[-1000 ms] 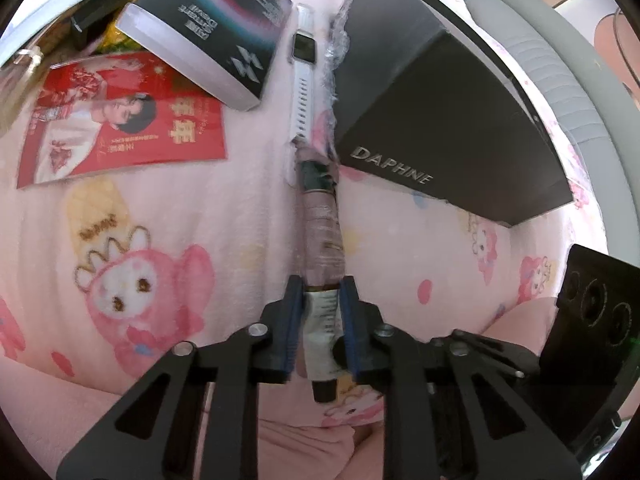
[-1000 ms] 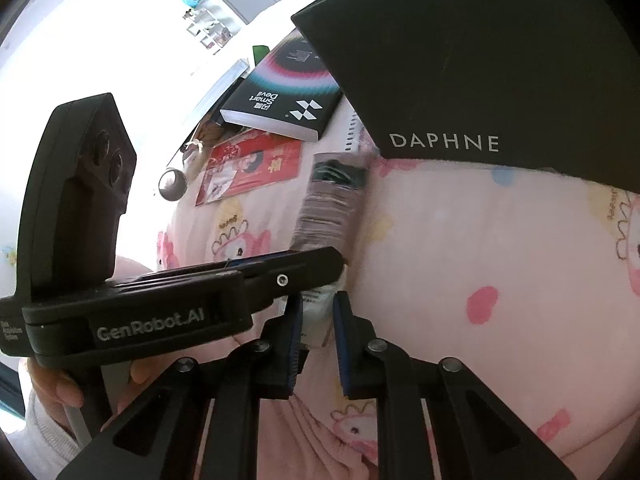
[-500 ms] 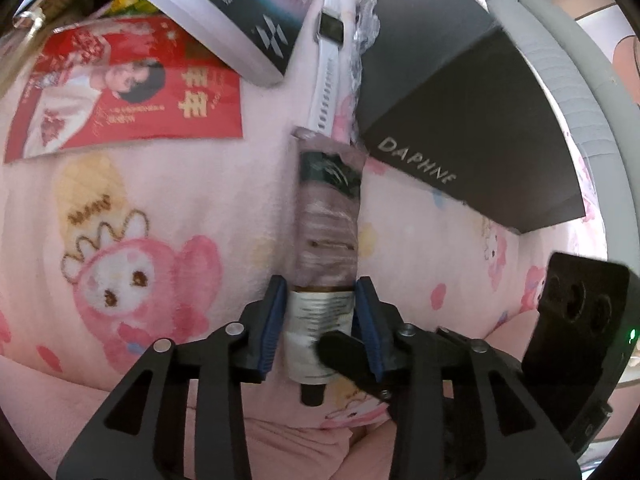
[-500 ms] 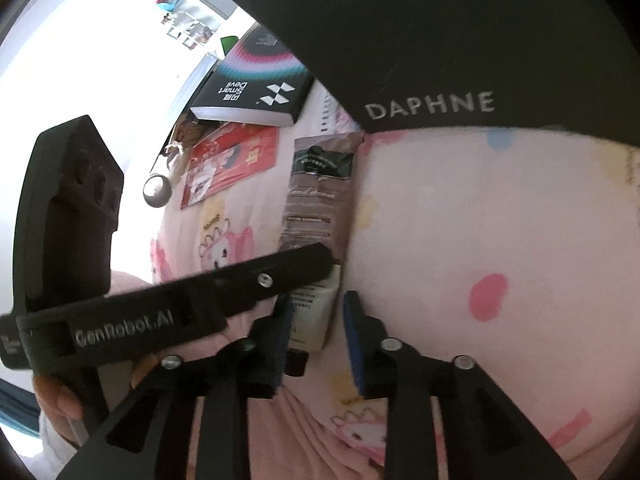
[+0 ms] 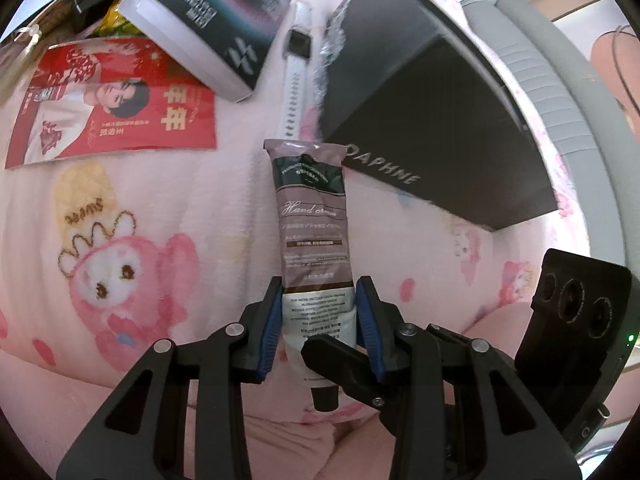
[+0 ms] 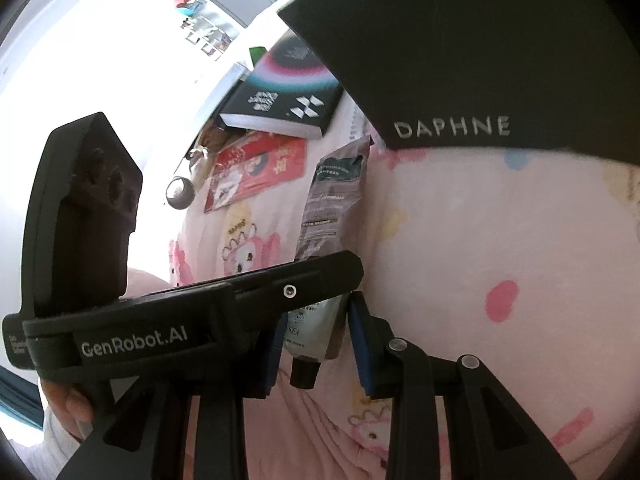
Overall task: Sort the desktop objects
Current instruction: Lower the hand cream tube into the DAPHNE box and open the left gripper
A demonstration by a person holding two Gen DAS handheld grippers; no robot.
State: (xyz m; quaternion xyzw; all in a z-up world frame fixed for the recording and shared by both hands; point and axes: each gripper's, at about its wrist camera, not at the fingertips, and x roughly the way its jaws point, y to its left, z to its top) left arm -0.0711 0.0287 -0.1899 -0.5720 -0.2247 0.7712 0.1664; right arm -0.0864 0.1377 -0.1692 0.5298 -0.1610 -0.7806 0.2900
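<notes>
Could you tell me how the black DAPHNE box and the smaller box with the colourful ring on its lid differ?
The DAPHNE box is much larger than the ring box. Its lid is plain matte black with only silver lettering, while the ring box shows a pink and teal ring and a white logo. The DAPHNE box lies right of the white watch, the ring box left of it. Both are flat, closed and rest on the pink blanket.

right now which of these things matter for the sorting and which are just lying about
In the job:
- hand cream tube, lying on the blanket between both tools
- left tool, pads just clear of the tube
- right tool, also open around it

Lying about:
- black Daphne box
- white watch
- smaller black box
- red card
</notes>
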